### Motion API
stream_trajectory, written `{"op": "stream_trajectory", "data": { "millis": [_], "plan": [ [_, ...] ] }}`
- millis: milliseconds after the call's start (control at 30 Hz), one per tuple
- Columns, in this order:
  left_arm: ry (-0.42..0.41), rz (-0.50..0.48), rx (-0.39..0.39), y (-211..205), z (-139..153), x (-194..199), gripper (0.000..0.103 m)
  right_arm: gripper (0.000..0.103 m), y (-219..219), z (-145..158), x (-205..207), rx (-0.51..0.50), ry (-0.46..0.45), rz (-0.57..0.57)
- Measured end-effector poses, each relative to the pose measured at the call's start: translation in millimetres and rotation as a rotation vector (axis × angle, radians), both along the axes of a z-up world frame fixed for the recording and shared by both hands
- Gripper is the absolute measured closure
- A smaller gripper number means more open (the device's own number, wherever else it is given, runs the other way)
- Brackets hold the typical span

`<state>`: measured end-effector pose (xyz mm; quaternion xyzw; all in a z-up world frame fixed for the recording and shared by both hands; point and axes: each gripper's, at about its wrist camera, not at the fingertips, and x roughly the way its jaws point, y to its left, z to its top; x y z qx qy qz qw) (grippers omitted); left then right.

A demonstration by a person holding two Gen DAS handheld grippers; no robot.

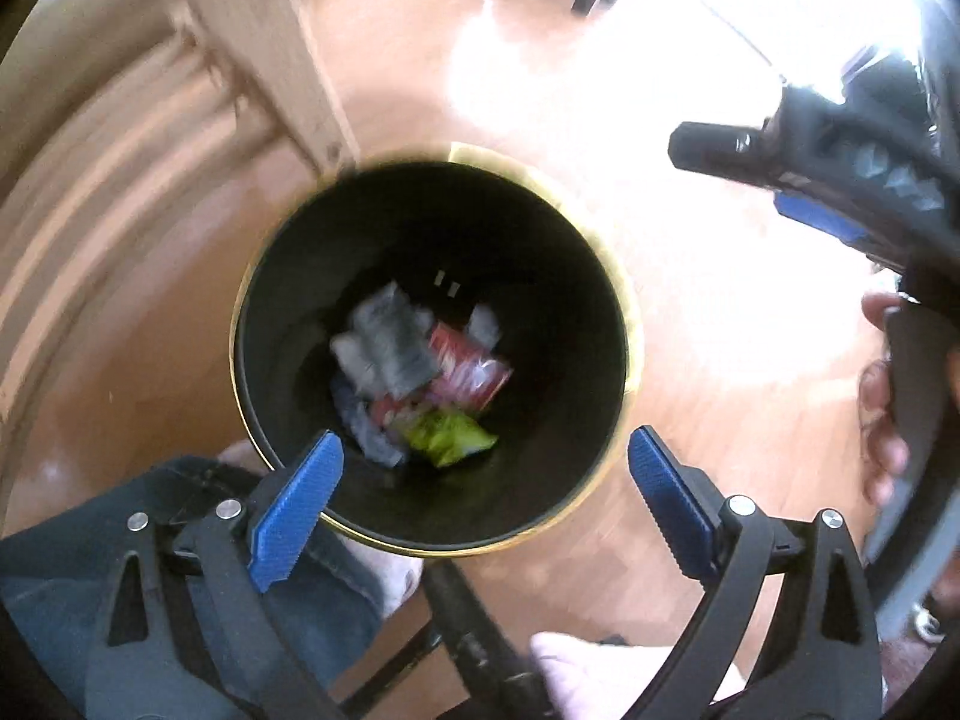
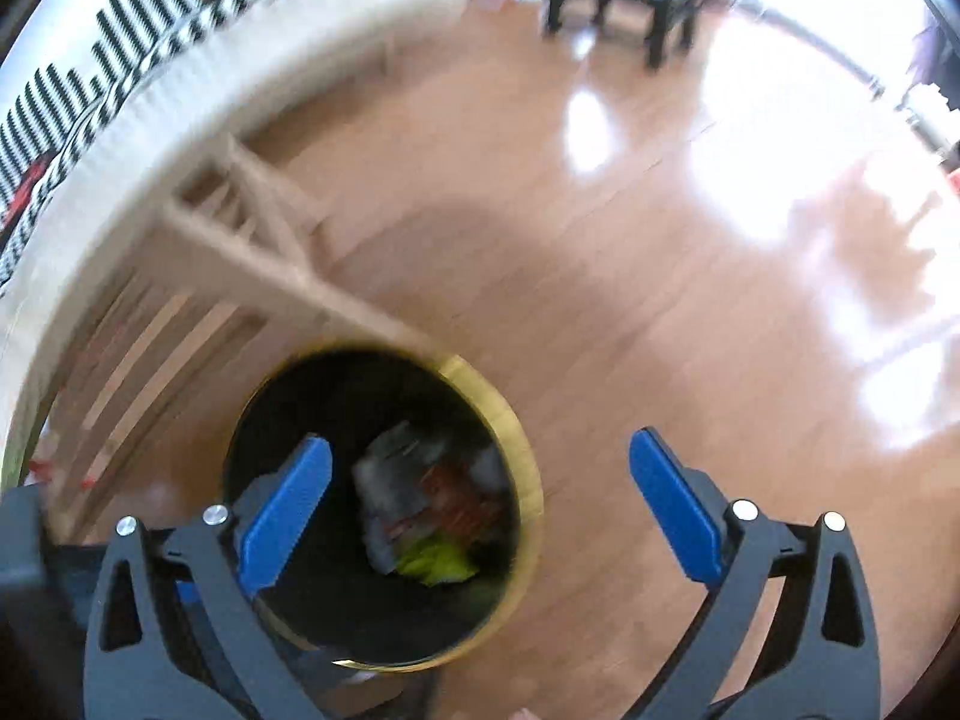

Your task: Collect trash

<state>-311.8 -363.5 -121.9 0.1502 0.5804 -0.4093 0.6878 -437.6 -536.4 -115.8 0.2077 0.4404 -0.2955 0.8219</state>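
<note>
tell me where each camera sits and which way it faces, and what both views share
Left wrist: on the left gripper, looking steeply down into the black bin; shows its open blue fingers, the right gripper with a hand, and a jeans leg.
Right wrist: on the right gripper, tilted down at the bin and wooden floor; only its open blue fingers show.
Shared: the gold-rimmed bin, its trash including a yellow-green wrapper, a wooden chair.
</note>
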Motion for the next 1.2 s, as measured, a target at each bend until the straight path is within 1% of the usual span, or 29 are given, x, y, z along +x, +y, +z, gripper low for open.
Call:
{"op": "stream_trajectory", "data": {
  "millis": [33, 67, 100, 133, 200, 233, 267, 333, 400, 433, 467, 500, 533, 567, 600, 667, 700, 767, 800, 867, 900, 933, 967, 1000, 1067, 1133, 1200],
  "plan": [
    [-0.032, 0.0, -0.065, 2.1, 23.4, -6.2, 0.01, 0.007, 2.5, 18.6, -5.8, -0.082, -0.023, -0.002],
    [-0.053, -0.009, -0.1, 2.3, 35.4, -6.9, 0.01, 0.007, 3.4, 28.9, -8.0, -0.116, -0.045, -0.003],
    [-0.091, -0.023, -0.148, 4.1, 58.4, -12.4, 0.01, 0.007, 6.4, 47.3, -8.9, -0.154, -0.093, -0.006],
    [-0.12, -0.033, -0.186, 7.3, 75.4, -12.8, 0.01, 0.007, 10.9, 67.4, -7.8, -0.18, -0.154, -0.006],
    [-0.167, -0.028, -0.238, 12.5, 105.9, -12.8, 0.01, 0.007, 18.2, 95.8, -1.6, -0.201, -0.246, 0.011],
    [-0.205, -0.009, -0.277, 20.8, 126.2, -6.3, 0.01, 0.007, 24.9, 108.4, 4.3, -0.206, -0.286, 0.025],
    [-0.235, 0.016, -0.297, 29.4, 142.9, 2.9, 0.01, 0.007, 35.1, 126.0, 14.3, -0.21, -0.343, 0.052],
    [-0.277, 0.081, -0.321, 50.3, 170.9, 28.1, 0.008, 0.007, 52.6, 146.1, 33.3, -0.209, -0.414, 0.094],
    [-0.303, 0.144, -0.333, 74.5, 194.2, 55.9, 0.007, 0.007, 75.4, 164.7, 66.9, -0.189, -0.479, 0.151],
    [-0.335, 0.182, -0.327, 93.9, 208.8, 78.2, 0.007, 0.007, 86.5, 170.8, 76.4, -0.176, -0.494, 0.174],
    [-0.361, 0.201, -0.316, 104.5, 217.5, 89.0, 0.007, 0.007, 103.6, 176.6, 99.6, -0.148, -0.517, 0.218],
    [-0.414, 0.241, -0.286, 123.4, 225.1, 109.1, 0.007, 0.007, 115.3, 180.0, 115.7, -0.127, -0.53, 0.252],
    [-0.452, 0.285, -0.255, 142.4, 228.0, 120.4, 0.007, 0.007, 131.5, 181.4, 135.2, -0.104, -0.538, 0.29],
    [-0.47, 0.323, -0.227, 153.3, 230.6, 131.5, 0.007, 0.007, 144.6, 182.3, 149.1, -0.09, -0.54, 0.318],
    [-0.48, 0.386, -0.186, 174.8, 226.9, 152.3, 0.007, 0.007, 166.8, 179.5, 170.8, -0.074, -0.542, 0.355],
    [-0.481, 0.489, -0.155, 208.7, 218.4, 178.5, 0.007, 0.007, 202.8, 170.9, 205.1, -0.058, -0.551, 0.398],
    [-0.469, 0.542, -0.137, 227.4, 212.6, 192.7, 0.007, 0.007, 217.1, 167.3, 218.2, -0.051, -0.554, 0.402],
    [-0.455, 0.611, -0.124, 254.2, 208.0, 212.5, 0.007, 0.007, 242.2, 159.5, 247.9, -0.032, -0.566, 0.393],
    [-0.454, 0.655, -0.123, 269.4, 200.1, 225.4, 0.007, 0.007, 251.7, 157.5, 260.7, -0.043, -0.57, 0.388],
    [-0.469, 0.701, -0.109, 289.2, 188.8, 242.0, 0.007, 0.007, 276.6, 146.9, 282.2, -0.104, -0.562, 0.39],
    [-0.496, 0.728, -0.085, 299.9, 179.5, 248.2, 0.007, 0.007, 285.4, 141.3, 286.8, -0.125, -0.558, 0.396],
    [-0.498, 0.742, -0.067, 304.7, 174.4, 254.2, 0.007, 0.007, 298.7, 136.5, 287.7, -0.15, -0.552, 0.408],
    [-0.468, 0.766, -0.052, 310.0, 172.7, 264.2, 0.007, 0.007, 308.3, 133.1, 293.3, -0.175, -0.535, 0.43],
    [-0.444, 0.779, -0.074, 314.7, 171.7, 267.1, 0.007, 0.007, 312.2, 130.8, 298.1, -0.182, -0.535, 0.438],
    [-0.44, 0.791, -0.109, 319.9, 169.6, 267.8, 0.007, 0.007, 314.7, 130.0, 305.4, -0.211, -0.56, 0.445],
    [-0.434, 0.78, -0.096, 320.7, 165.9, 269.2, 0.007, 0.007, 319.2, 128.3, 309.9, -0.272, -0.546, 0.464],
    [-0.429, 0.777, -0.084, 324.1, 161.2, 273.6, 0.007, 0.007, 315.9, 127.0, 312.7, -0.272, -0.535, 0.471]
  ]
}}
